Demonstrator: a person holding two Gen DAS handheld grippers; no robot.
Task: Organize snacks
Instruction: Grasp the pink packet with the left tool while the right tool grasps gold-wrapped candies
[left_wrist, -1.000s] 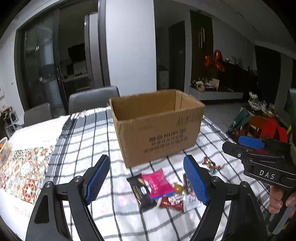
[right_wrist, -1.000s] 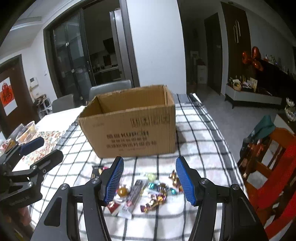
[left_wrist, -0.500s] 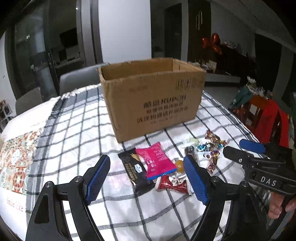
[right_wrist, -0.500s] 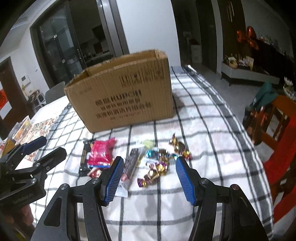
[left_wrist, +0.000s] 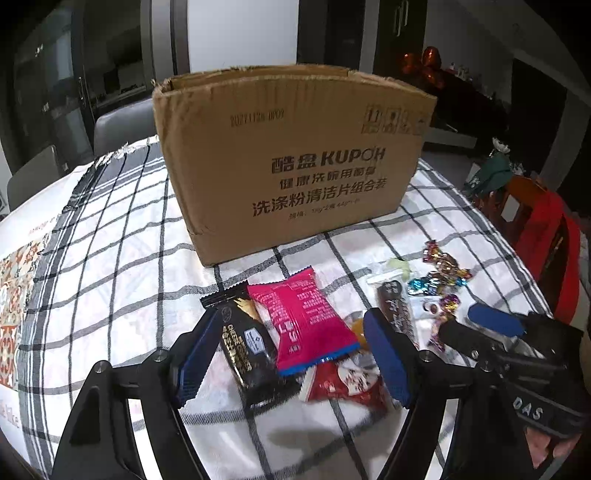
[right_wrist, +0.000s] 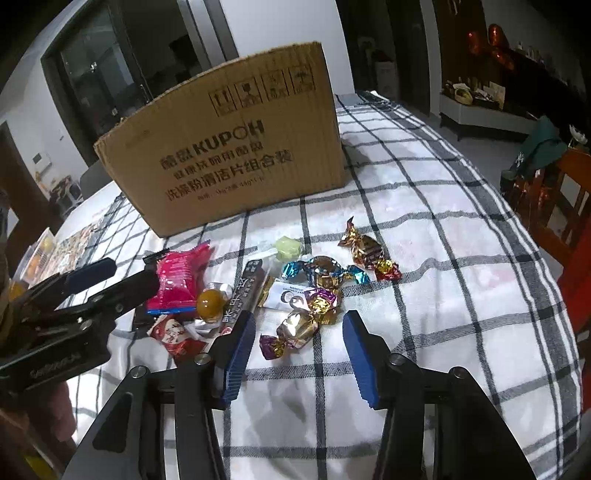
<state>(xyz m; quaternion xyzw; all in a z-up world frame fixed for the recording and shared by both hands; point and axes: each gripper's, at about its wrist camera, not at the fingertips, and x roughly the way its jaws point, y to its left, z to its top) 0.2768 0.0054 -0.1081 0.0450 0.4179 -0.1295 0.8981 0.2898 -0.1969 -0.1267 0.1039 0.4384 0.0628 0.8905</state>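
From the left wrist, both claws have dropped closer to the table: the cardboard box (left_wrist: 291, 158) now fills far more of the view than it did a second ago, and its open top can no longer be looked into. The left gripper (left_wrist: 291, 354) hangs just over the snack pile with its jaws spread wide, narrowed only a touch in the last half second. Between them lie the black packet (left_wrist: 247, 354), the pink packet (left_wrist: 303, 321) overlapping it, and a red packet (left_wrist: 343, 380) underneath; the pads press on none of them. To the right, the right gripper (left_wrist: 480, 332) pokes in beside the foil candies (left_wrist: 439, 273), and part of the person's hand (left_wrist: 550, 443) shows under it.

From the right wrist, the same descent shows: the checked cloth (right_wrist: 443, 258) is nearer and the sweets look larger. The right gripper (right_wrist: 299, 350) has just been closing, its jaws visibly closer together than before, yet still apart. A gold-and-purple candy (right_wrist: 291, 332) lies just ahead of the pads, not yet pinched. The other foil candies (right_wrist: 365, 251) and an orange sweet (right_wrist: 210, 302) lie beyond, with the box (right_wrist: 236, 147) standing behind the whole scatter. The left gripper (right_wrist: 92, 284) comes in from the left edge, over the pink packet (right_wrist: 181, 280).

I judge this to be the reach before a first pick: every snack is still on the cloth in front of the box, nothing is gripped, and each claw seems to be settling on its own target.
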